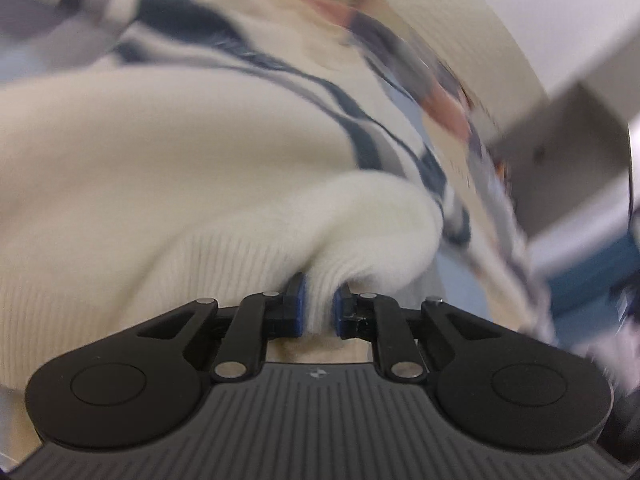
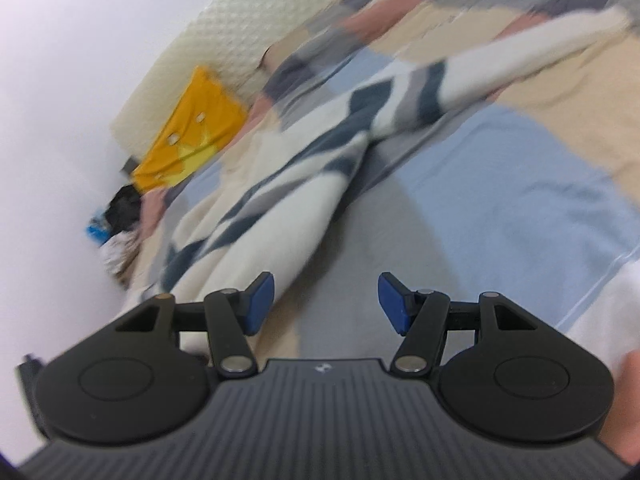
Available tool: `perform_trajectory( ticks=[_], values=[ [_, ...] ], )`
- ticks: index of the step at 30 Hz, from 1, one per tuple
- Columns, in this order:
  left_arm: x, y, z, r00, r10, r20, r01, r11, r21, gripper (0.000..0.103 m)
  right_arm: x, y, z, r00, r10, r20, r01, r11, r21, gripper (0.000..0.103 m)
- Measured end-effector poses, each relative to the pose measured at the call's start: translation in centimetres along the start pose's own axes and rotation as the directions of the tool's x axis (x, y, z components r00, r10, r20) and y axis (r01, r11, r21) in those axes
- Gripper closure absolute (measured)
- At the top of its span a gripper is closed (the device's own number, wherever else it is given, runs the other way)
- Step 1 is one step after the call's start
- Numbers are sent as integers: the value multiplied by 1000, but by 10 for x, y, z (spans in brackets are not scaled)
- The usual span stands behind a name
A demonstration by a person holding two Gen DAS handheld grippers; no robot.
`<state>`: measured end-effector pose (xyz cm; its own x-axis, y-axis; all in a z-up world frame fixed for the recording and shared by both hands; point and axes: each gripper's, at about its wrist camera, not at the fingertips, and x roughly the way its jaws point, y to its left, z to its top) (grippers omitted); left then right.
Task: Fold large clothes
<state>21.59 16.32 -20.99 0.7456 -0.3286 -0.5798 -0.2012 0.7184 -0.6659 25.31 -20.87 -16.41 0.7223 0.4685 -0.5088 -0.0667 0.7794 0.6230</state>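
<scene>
A cream knit sweater (image 1: 172, 168) with navy and grey stripes fills the left wrist view. My left gripper (image 1: 319, 308) is shut on its ribbed cream hem, which bunches between the blue pads (image 1: 300, 304). In the right wrist view the sweater (image 2: 280, 176) lies stretched across a patchwork bed cover, one sleeve reaching to the upper right. My right gripper (image 2: 326, 304) is open and empty, just above the cover, with its left pad (image 2: 260, 300) beside the sweater's edge. Both views are motion-blurred.
The bed cover (image 2: 500, 208) has blue, beige, pink and grey patches. An orange cloth (image 2: 196, 128) lies by a cream quilted headboard (image 2: 224, 40) against a white wall. A dark item and a blue one (image 2: 120, 212) sit at the bed's left edge. A grey beam (image 1: 568, 136) stands at right.
</scene>
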Motion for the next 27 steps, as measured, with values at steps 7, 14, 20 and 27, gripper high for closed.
perform_trajectory(
  ticks=[7,14,20,27],
  values=[
    [6,46,12,993,-113,-22,101,948,-301,87,35,19,-23,970,154,-190,-152,988,25,42],
    [6,58,11,986,-161,-42,135,921,-365,85,78,48,-56,890,355,-287,-308,931,196,54],
    [5,62,13,983,-177,-55,143,912,-385,79,101,46,-66,867,420,-270,-314,879,359,71],
    [0,61,13,973,-228,-41,191,892,-410,76,107,43,-68,865,447,-227,-323,844,428,72]
  ],
)
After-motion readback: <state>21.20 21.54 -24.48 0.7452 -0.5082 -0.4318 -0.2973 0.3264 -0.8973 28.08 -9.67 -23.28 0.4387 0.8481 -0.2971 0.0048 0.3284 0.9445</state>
